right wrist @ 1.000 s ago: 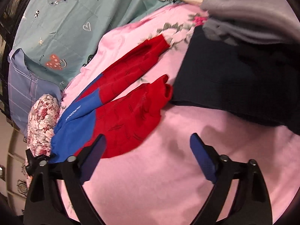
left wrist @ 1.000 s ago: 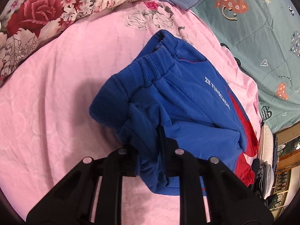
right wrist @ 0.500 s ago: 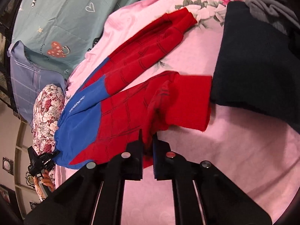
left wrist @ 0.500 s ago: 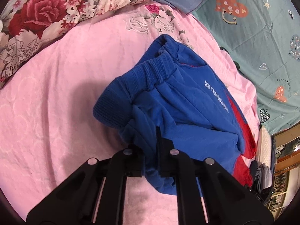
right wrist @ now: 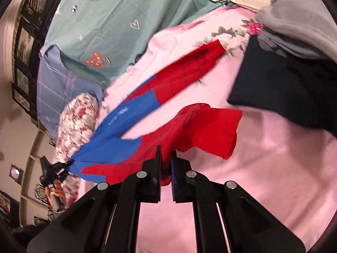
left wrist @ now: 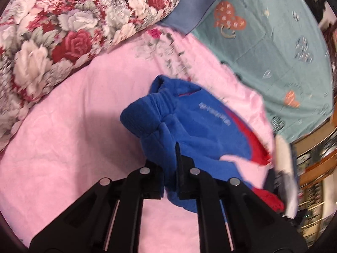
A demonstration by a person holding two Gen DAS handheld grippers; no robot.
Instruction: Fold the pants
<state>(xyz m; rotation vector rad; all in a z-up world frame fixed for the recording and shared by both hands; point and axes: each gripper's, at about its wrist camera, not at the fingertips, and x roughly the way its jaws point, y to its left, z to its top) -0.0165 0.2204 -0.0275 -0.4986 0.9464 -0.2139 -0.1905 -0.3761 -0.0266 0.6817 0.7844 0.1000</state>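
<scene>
My left gripper [left wrist: 169, 164] is clamped on the blue waistband of the soft blue-and-red fleece pants [left wrist: 195, 124]; my right gripper [right wrist: 166, 165] pinches a red cuff [right wrist: 210, 130]. Light, limp fabric: grip ribbed hems.

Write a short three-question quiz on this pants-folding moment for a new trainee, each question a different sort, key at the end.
1. True or false: the left gripper is shut on the blue waist end of the pants.
2. Multiple choice: what does the right gripper hold? A) the dark folded garment B) a red leg of the pants C) the floral pillow
3. Fill in: the other red leg lies flat on the ___ bedsheet.

Key: 1 true; 2 B; 3 pink.
</scene>
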